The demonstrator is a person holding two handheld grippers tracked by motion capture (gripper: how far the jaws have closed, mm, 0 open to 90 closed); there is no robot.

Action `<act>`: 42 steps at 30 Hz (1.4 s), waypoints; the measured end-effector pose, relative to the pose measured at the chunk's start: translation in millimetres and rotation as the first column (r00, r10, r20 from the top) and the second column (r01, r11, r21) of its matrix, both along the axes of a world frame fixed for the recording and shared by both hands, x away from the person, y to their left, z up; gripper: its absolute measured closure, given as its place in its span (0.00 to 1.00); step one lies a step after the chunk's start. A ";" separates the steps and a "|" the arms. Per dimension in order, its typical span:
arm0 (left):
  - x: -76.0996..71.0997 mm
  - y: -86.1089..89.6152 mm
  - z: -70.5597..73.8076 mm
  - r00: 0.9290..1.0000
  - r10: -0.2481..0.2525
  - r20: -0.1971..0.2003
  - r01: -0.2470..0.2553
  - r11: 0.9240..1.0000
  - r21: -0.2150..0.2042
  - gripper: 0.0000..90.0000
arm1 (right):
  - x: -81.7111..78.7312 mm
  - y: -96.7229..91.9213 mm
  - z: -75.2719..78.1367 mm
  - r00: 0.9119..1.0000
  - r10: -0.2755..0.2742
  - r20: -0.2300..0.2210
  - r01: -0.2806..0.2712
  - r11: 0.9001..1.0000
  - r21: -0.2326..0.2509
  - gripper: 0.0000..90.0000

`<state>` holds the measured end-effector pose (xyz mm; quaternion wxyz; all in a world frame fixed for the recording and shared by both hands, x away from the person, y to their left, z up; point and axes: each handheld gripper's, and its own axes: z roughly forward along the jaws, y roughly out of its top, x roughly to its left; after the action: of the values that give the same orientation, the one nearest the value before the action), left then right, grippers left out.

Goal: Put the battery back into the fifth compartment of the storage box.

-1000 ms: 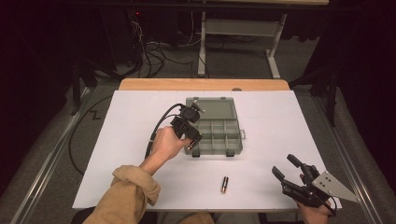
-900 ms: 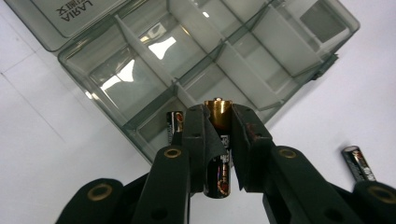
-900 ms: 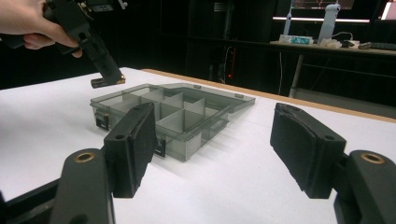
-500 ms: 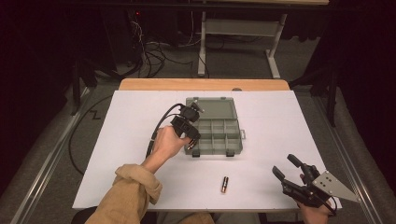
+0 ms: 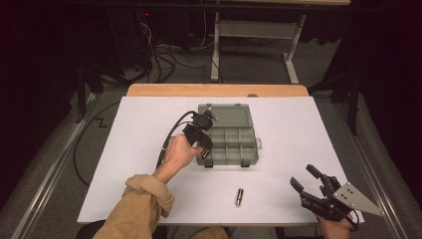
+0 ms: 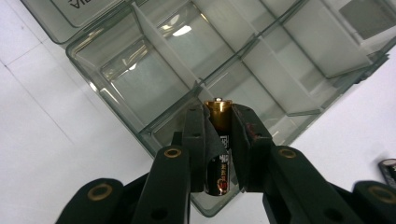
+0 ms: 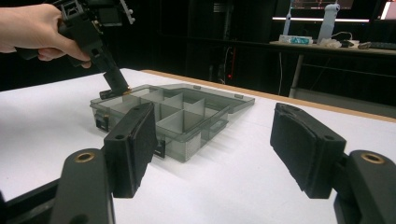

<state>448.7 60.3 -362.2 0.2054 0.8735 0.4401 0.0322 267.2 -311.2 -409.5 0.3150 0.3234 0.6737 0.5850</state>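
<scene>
White paper covers the surface (image 5: 129, 149), which has a bare wooden strip along its far edge. Nearest, at the right corner, the right gripper (image 5: 309, 180) rests low with its two black padded jaws spread well apart and nothing between them. Left of it, near the front edge, a loose battery (image 5: 239, 196) lies on its side on the paper: a small cylinder, dark with a copper-coloured end.

Farther in, near the centre, sits an open box (image 5: 234, 160) of smoky, see-through plastic, shallow and rectangular, split by thin walls into small compartments; its lid lies flat on the far side. Every compartment that can be seen looks empty.

A hand in a tan sleeve holds the left gripper (image 6: 218, 114) tilted down over the box's near-left corner. Its jaws are clamped on a second battery (image 6: 219, 140), glossy black with red print and a gold end, pointing into the corner compartment.

The job looks to be sorting batteries into the box. It seems early: the first is not yet dropped in, and the loose one is still to be picked up.
</scene>
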 end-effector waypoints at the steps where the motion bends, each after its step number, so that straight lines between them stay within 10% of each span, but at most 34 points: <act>1: 0.3 -0.2 -0.5 1.000 -0.002 -0.002 0.002 1.000 0.006 0.85 | -0.1 0.0 0.0 1.000 0.000 0.000 0.000 1.000 0.000 0.37; 21: 5.1 -5.5 -11.9 1.000 -0.008 -0.017 0.009 0.998 0.066 0.84 | 0.0 0.0 -0.1 1.000 0.002 -0.002 -0.002 1.000 0.001 0.37; 42: -15.6 0.2 5.2 0.999 -0.030 0.039 0.029 0.999 0.014 0.64 | -0.3 -0.2 0.0 1.000 0.001 -0.003 -0.001 1.000 0.003 0.37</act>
<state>433.1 60.4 -357.0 0.2088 0.8805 0.4228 0.0492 266.9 -311.3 -409.5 0.3133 0.3245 0.6734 0.5857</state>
